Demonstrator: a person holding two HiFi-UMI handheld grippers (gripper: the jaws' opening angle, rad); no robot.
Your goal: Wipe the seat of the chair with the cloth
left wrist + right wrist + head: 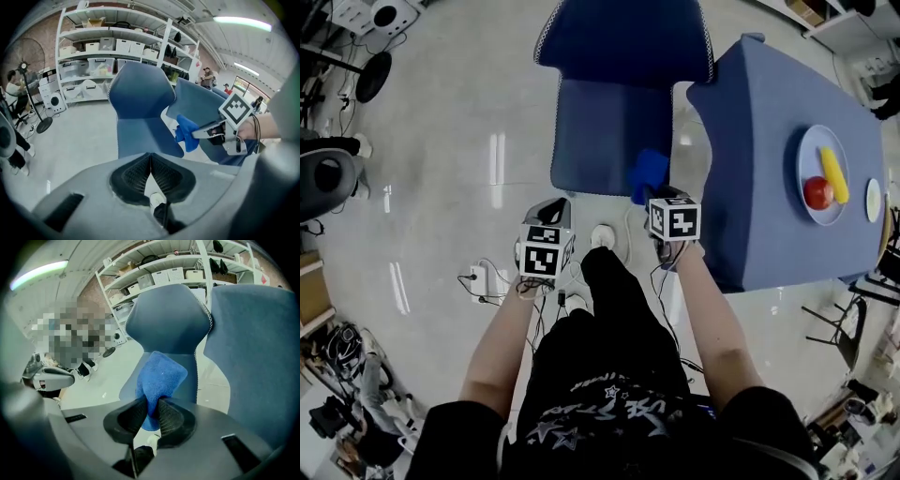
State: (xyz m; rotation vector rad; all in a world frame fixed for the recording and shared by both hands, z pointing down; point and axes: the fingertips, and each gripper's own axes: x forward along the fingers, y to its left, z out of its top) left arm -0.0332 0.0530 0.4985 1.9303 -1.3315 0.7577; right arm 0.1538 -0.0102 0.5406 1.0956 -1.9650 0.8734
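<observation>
The cloth [159, 376] is looking fuzzy and soft, while the chair seat [600, 131] is showing matt woven fabric. The floor [469, 169] is gleaming smooth and glossy.

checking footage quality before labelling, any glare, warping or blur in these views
Head view: bright glare streaks on the glossy grey floor. Left gripper view: fisheye bows the white metal shelving, corners go black. Right gripper view: the blue fabric cloth is in focus.

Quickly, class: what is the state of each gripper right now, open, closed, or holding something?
Left gripper: closed, nothing between its jaws.
Right gripper: closed on the blue cloth.
</observation>
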